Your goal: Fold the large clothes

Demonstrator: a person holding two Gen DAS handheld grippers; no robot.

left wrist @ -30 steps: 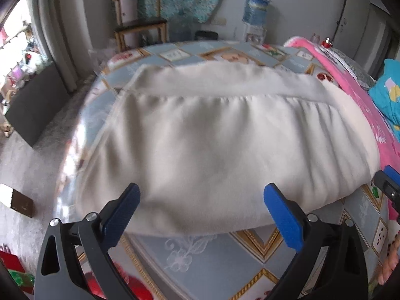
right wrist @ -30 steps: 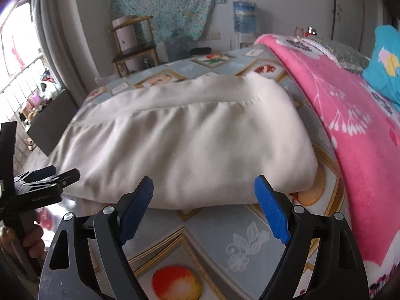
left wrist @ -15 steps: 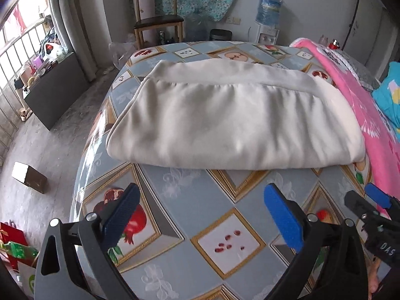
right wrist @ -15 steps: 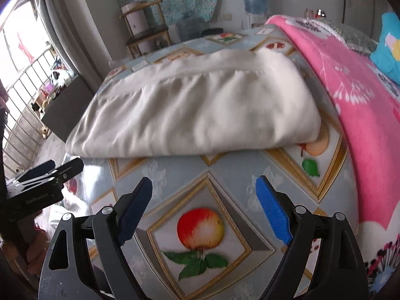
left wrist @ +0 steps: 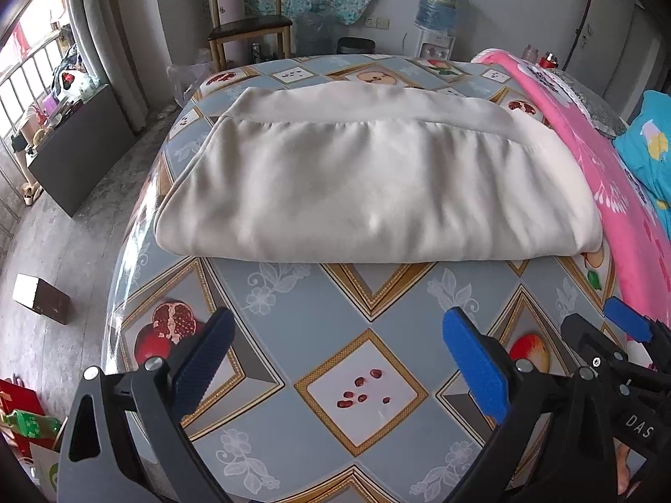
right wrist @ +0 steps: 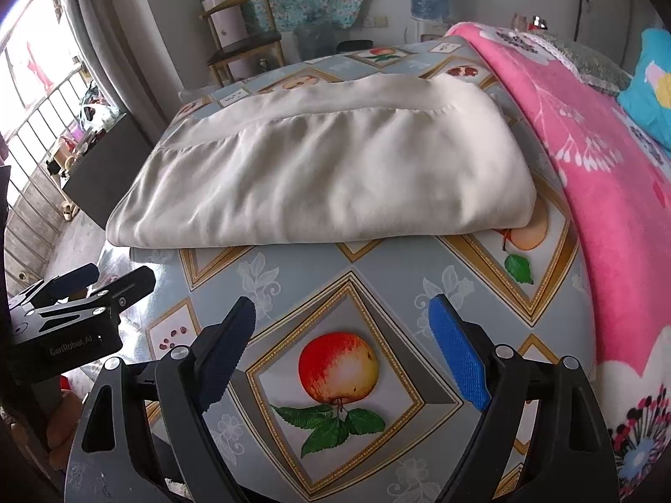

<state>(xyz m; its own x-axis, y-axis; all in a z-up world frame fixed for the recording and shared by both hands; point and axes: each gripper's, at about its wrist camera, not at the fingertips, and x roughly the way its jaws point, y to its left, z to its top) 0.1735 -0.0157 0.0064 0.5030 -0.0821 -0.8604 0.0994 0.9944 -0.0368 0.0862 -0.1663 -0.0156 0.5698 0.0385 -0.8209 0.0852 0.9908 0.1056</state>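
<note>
Now, cream garment (left wrist: pixel 369 184) folded flat at 12 o'clock on counter (left wrist: pixel 327 327), pink blanket (right wrist: pixel 595 176) at 3 o'clock. Left tongs (left wrist: pixel 335 360) and right tongs (right wrist: pixel 342 348) both released, empty, well short of cloth. Probably best: check edges square, tuck loose corners.

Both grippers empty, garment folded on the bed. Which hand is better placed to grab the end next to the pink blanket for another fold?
Right, probably. The right gripper stands open nearer the cream garment's end beside the pink blanket. The left gripper, also open, faces its middle.
</note>
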